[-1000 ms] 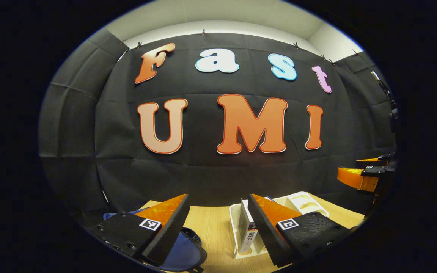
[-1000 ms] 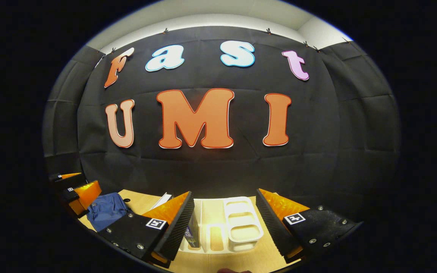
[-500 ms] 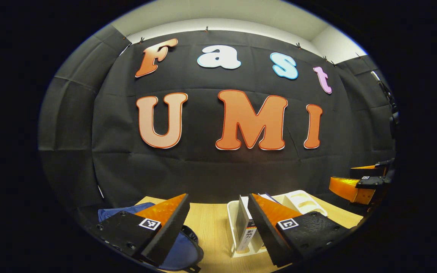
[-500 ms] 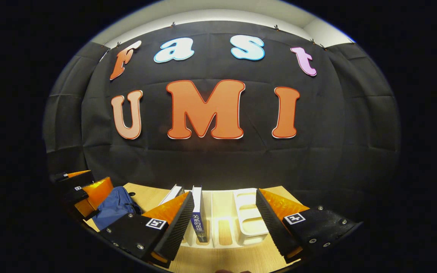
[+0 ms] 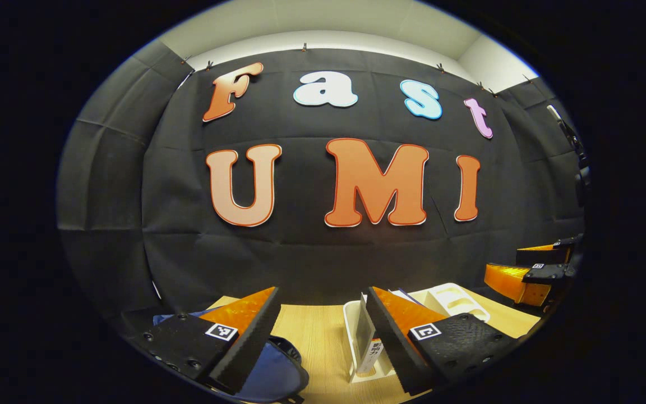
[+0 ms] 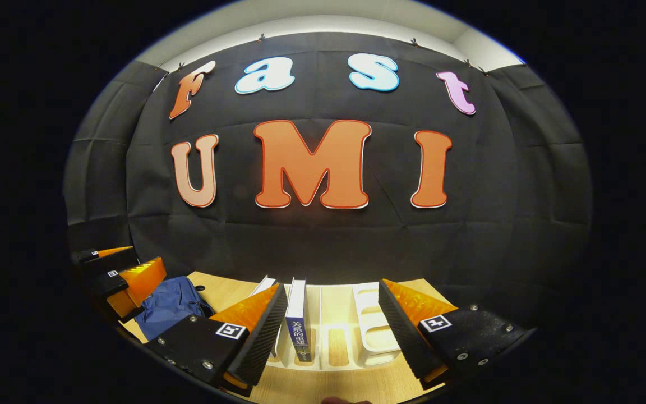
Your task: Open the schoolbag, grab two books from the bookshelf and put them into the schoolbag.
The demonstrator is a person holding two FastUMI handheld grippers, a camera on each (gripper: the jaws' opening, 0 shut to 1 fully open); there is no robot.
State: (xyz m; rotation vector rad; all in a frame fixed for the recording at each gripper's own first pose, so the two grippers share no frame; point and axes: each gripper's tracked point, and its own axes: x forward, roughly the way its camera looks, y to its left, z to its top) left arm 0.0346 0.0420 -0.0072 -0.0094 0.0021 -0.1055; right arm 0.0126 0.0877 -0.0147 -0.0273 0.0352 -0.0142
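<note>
In the left gripper view, the left tool (image 5: 320,336) hovers with its fingers spread wide and nothing between them, above the pale wooden tabletop (image 5: 312,336). The soft dark-blue fabric schoolbag (image 5: 270,373) lies under its left finger near the tabletop's near edge, and the white plastic slotted bookshelf (image 5: 351,320) stands just right, a white-covered upright book (image 5: 365,336) in it. The right tool (image 5: 530,275) hangs at the far right. In the right gripper view, the right tool (image 6: 331,336), also spread and empty, faces the bookshelf (image 6: 370,320); a blue-spined upright book (image 6: 299,322) stands between its fingers, untouched. The schoolbag (image 6: 169,306) lies left, beside the left tool (image 6: 112,272). Opening comes first, I judge: lower the left tool onto the bag's zipper, which isn't clearly visible.
</note>
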